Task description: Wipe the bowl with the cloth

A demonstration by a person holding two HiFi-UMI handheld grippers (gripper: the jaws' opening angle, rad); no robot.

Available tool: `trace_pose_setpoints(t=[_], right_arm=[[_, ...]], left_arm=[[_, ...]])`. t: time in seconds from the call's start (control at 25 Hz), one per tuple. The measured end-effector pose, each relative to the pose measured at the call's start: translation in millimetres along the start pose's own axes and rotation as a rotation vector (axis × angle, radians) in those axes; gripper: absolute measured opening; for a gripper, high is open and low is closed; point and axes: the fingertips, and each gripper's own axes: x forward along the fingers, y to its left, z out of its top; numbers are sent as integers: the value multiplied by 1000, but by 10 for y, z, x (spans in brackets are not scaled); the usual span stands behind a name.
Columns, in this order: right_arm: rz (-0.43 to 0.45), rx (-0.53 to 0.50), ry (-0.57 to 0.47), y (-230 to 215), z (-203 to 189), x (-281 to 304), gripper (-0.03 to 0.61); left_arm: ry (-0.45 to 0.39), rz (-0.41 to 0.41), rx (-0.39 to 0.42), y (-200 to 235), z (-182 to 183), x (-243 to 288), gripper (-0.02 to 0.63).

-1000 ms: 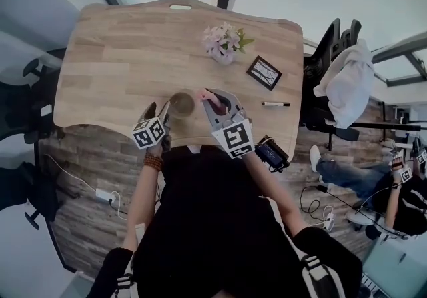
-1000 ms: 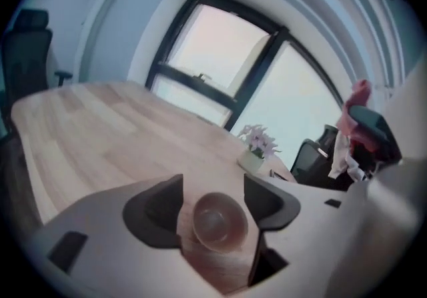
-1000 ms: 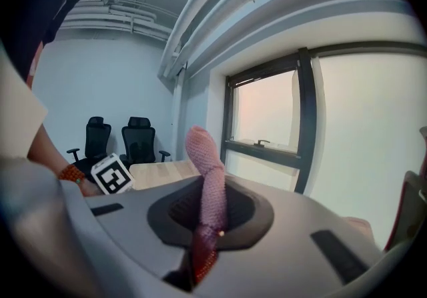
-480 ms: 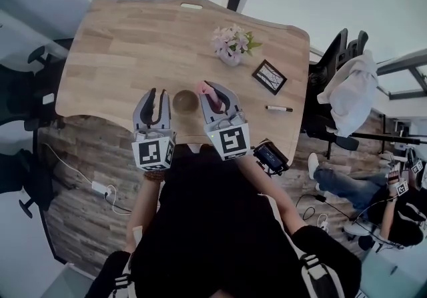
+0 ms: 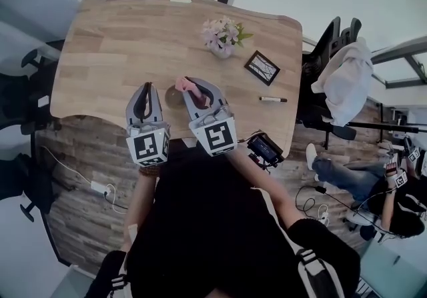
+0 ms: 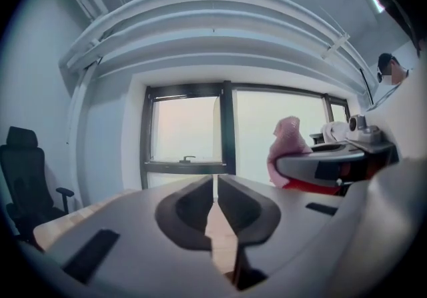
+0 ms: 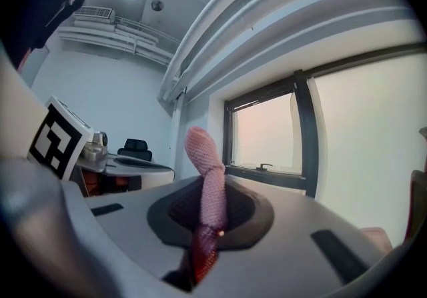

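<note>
Near the front edge of the wooden table [image 5: 113, 43] stands a small brown bowl [image 5: 172, 95], partly hidden between my two grippers. A pink cloth [image 5: 181, 83] sticks out of my right gripper [image 5: 186, 83], which is shut on it just right of the bowl; the cloth [image 7: 203, 170] stands up between that gripper's [image 7: 212, 187] pads. My left gripper [image 5: 147, 86] is held level left of the bowl. Its jaws have just been closing and now meet with nothing between them [image 6: 215, 179]. In the left gripper view the cloth [image 6: 287, 147] shows at the right.
A vase of flowers [image 5: 222, 38], a small framed picture [image 5: 261, 67] and a pen [image 5: 274, 99] lie on the table's right half. A dark device [image 5: 265, 149] hangs at the table's front right. An office chair draped with white cloth [image 5: 347, 83] stands right; another person [image 5: 400, 190] sits beyond.
My left gripper has lifted from beside the bowl, rolled upright and shut empty. My right gripper has risen slightly, still holding the cloth.
</note>
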Motion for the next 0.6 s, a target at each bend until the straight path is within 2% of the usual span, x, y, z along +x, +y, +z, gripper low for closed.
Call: trace_pose_setpoints(t=[0.6], right_arm=[[-18, 27, -2, -83, 5, -59, 17]], left_arm=[[38, -53, 8, -134, -57, 21, 25]])
